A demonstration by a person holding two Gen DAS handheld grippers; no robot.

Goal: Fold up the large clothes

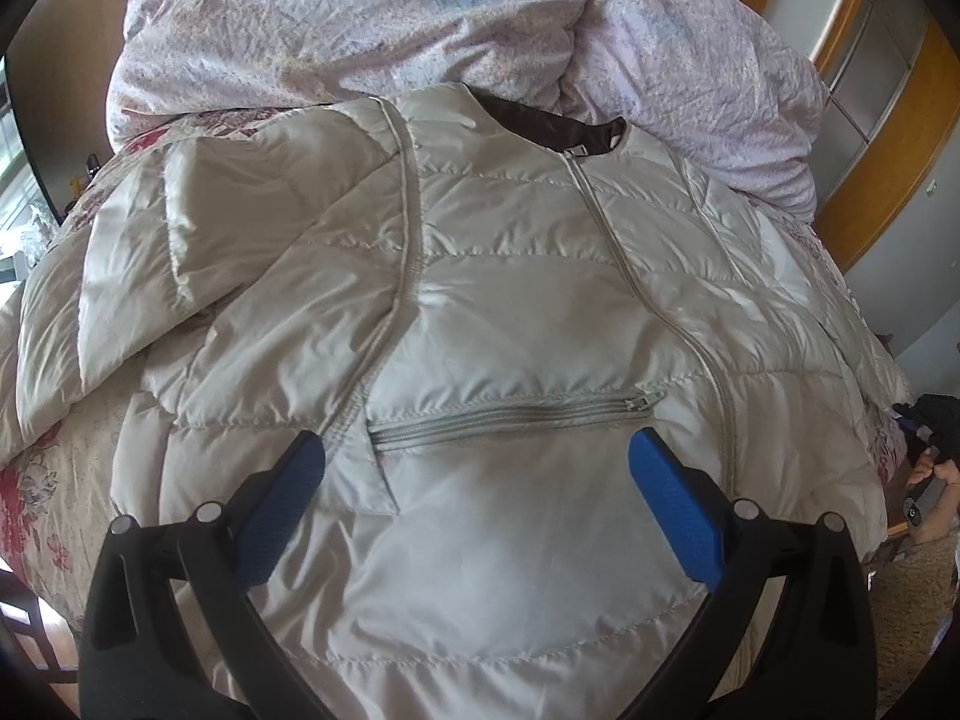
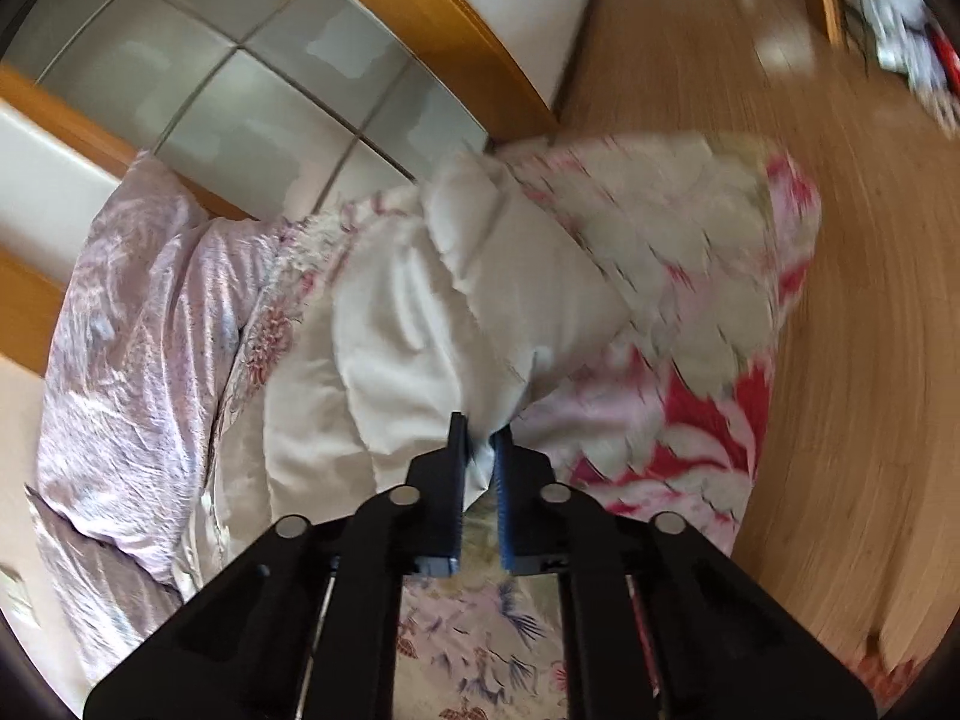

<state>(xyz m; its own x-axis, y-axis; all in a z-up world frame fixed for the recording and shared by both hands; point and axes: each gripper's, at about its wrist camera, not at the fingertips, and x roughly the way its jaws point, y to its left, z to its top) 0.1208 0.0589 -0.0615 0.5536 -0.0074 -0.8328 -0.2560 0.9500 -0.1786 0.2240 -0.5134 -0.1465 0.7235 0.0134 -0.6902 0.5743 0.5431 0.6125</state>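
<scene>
White quilted puffer jacket (image 1: 510, 276) lies front-up on the floral-quilt bed (image 1: 54, 480), zipped; one sleeve is folded in. Right gripper (image 2: 478, 450) is pinched onto the other sleeve's end. Left gripper (image 1: 477, 462) hovers wide, empty. Body folds remain.

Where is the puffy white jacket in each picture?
Left wrist view: the white jacket fills the middle, spread flat, zipped, collar at the top.
Right wrist view: it runs up the middle, a corner pinched in the right claw.
Shared landmark: the crumpled lilac quilt beside the jacket.
</scene>
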